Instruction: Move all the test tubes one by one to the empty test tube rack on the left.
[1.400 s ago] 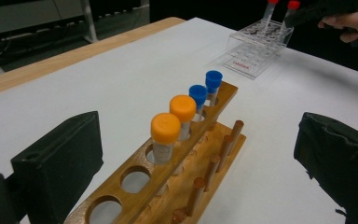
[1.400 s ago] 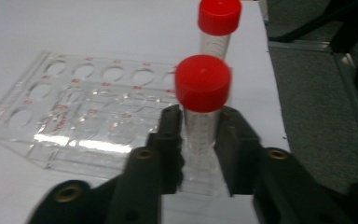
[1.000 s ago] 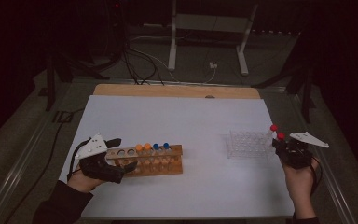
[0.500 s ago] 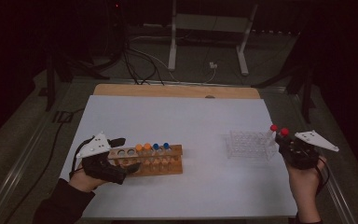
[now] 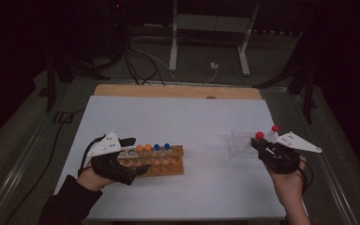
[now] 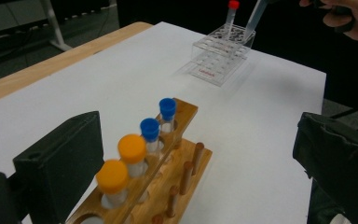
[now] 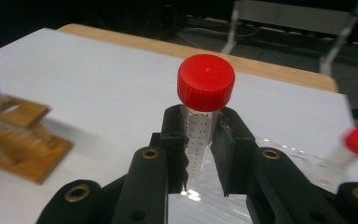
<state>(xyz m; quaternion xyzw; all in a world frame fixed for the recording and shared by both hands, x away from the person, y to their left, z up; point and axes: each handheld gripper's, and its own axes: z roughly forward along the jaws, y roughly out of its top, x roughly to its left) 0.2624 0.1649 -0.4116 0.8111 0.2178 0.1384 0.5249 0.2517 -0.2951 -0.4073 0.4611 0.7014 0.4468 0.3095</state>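
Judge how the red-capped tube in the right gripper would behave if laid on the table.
The red-capped tube looks round and smooth-walled, so it would probably roll. It appears clear and empty, so likely light. The right gripper clamps it below the cap; smooth plastic might slip.

This looks like a lab bench in a darkened room: a white-topped table with a wooden far edge carries a wooden tube rack of capped sample tubes and a clear plastic rack, with cables and a metal stand on the floor beyond.
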